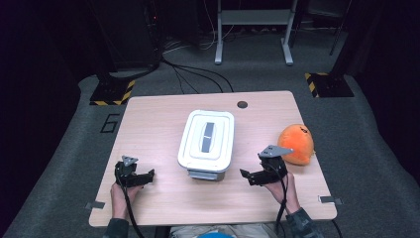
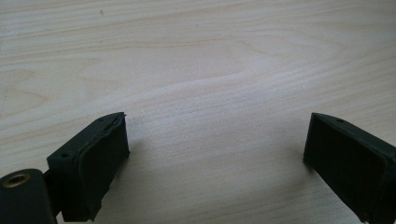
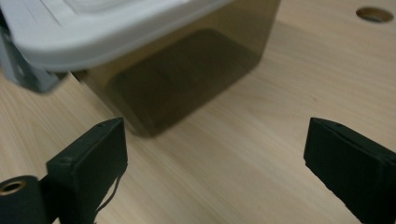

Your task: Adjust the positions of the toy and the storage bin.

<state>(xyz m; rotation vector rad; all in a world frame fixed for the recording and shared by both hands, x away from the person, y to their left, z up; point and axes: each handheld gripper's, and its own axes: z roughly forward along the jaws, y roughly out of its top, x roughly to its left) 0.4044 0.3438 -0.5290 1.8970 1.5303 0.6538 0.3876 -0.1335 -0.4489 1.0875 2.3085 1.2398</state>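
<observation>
Both forearms come in from the near edge of the counter (image 1: 148, 114), one on each side of a lidded storage box (image 1: 206, 144) that stands at the middle of the wooden top. The left hand (image 1: 119, 194) rests low near the front left corner, wrist roughly straight, with the left gripper (image 1: 148, 176) pointing across the counter toward the box but well apart from it; in the left gripper view its jaws stand wide apart over bare wood with nothing between them. The right hand (image 1: 280, 186) sits near the front right, sleeve showing at the counter's edge, and turns the right gripper (image 1: 246, 176) inward and to the left, so that it points at the near right corner of the box. In the right gripper view the jaws are spread wide, with bare wood between them; the box's smoky translucent wall and white lid rim lie just ahead of the left jaw, near but not touching. A grey latch (image 3: 28, 74) hangs at the lid's end. An orange plush toy (image 1: 296, 143) lies on the counter's right side, just beyond the right gripper's grey plate. A round hole (image 1: 242, 104) marks the far edge of the counter.
</observation>
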